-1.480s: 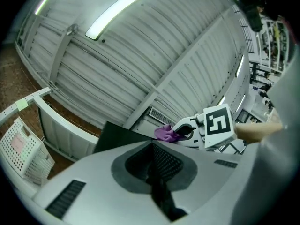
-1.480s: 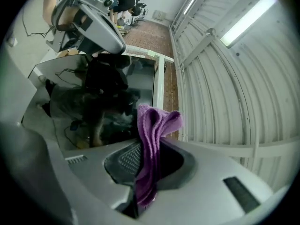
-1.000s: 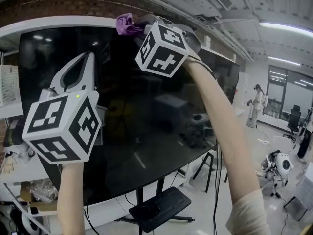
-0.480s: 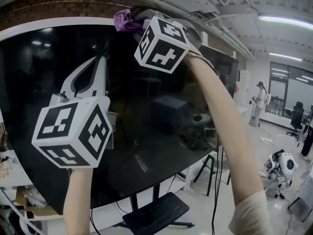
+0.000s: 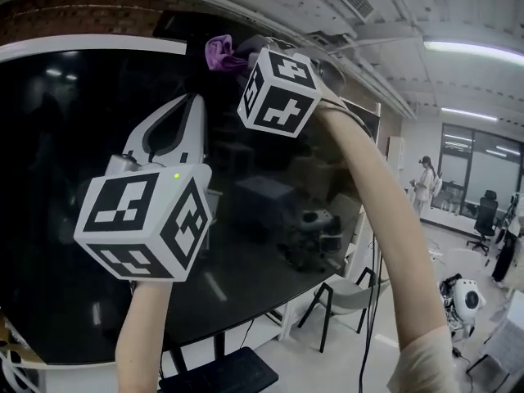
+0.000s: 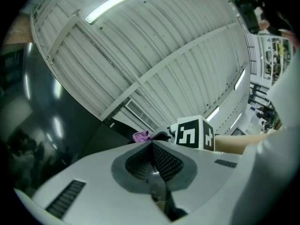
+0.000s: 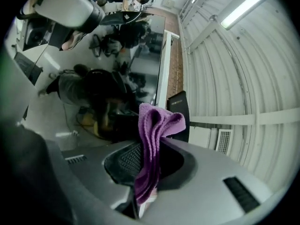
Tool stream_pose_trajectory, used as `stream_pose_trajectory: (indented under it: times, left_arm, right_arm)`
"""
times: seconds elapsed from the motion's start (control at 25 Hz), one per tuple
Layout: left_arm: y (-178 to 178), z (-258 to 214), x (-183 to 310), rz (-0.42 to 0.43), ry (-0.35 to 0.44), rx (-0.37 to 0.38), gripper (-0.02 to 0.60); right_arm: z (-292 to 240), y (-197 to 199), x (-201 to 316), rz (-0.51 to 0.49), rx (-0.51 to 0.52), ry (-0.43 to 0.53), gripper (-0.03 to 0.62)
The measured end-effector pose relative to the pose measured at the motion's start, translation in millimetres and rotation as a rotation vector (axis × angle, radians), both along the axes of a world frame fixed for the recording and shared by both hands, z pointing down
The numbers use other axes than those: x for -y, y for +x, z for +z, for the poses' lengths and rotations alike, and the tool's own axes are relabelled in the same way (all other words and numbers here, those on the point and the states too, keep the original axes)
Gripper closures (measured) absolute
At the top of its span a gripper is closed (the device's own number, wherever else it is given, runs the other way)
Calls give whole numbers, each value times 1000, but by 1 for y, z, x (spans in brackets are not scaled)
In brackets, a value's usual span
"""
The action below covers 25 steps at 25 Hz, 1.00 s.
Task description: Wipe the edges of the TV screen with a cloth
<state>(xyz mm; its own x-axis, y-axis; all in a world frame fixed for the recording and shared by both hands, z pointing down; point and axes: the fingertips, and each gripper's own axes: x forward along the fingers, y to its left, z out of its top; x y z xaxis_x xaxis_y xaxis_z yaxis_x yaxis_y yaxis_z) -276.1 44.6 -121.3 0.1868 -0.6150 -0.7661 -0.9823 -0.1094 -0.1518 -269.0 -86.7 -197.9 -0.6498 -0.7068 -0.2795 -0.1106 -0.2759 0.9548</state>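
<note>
Pinching the purple cloth (image 7: 157, 121) tight between the jaws of the right gripper (image 7: 143, 149), folds bunched out past the tips, top edge of the TV screen (image 5: 49, 178) just beyond them, and holding the left gripper (image 6: 152, 146) lower, off to its left before the dark glass, jaws pressed together on nothing

One TV screen (image 5: 82, 178), one purple cloth (image 5: 219, 52), two grippers (left gripper (image 5: 195, 101), right gripper (image 5: 239, 49)), one white chair (image 5: 337, 295).

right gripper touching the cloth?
Touching. In the right gripper view, the right gripper is shut on the purple cloth, which sticks out between its jaws.
</note>
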Motion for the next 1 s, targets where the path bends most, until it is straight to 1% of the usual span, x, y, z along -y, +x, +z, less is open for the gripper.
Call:
stream_pose_trajectory:
  times: [0.12, 0.24, 0.32, 0.44, 0.6, 0.68, 0.8, 0.92, 1.0]
  left_arm:
    - [28, 2, 26, 28, -1, -3, 566]
    - [55, 11, 55, 49, -33, 18, 566]
    - [66, 15, 69, 61, -51, 23, 566]
    - [78, 20, 84, 75, -54, 7, 566]
    - [108, 31, 107, 91, -76, 43, 566]
    - [125, 32, 120, 101, -83, 56, 566]
    - [157, 32, 141, 83, -80, 79, 566]
    - [198, 32, 165, 35, -60, 104, 566]
    - [221, 30, 184, 15, -50, 96, 566]
  right_arm:
    - [-2, 19, 18, -26, 1, 0, 540]
    - [-2, 35, 30, -53, -5, -4, 540]
    - [-3, 44, 36, -52, -7, 18, 540]
    - [-5, 57, 46, -55, -2, 38, 540]
    - [-2, 77, 65, -78, 3, 11, 540]
    - [-2, 88, 76, -78, 6, 13, 540]
    - [-3, 117, 101, -77, 17, 31, 540]
    - [-1, 161, 137, -71, 21, 28, 540]
    - [0, 188, 162, -77, 21, 23, 540]
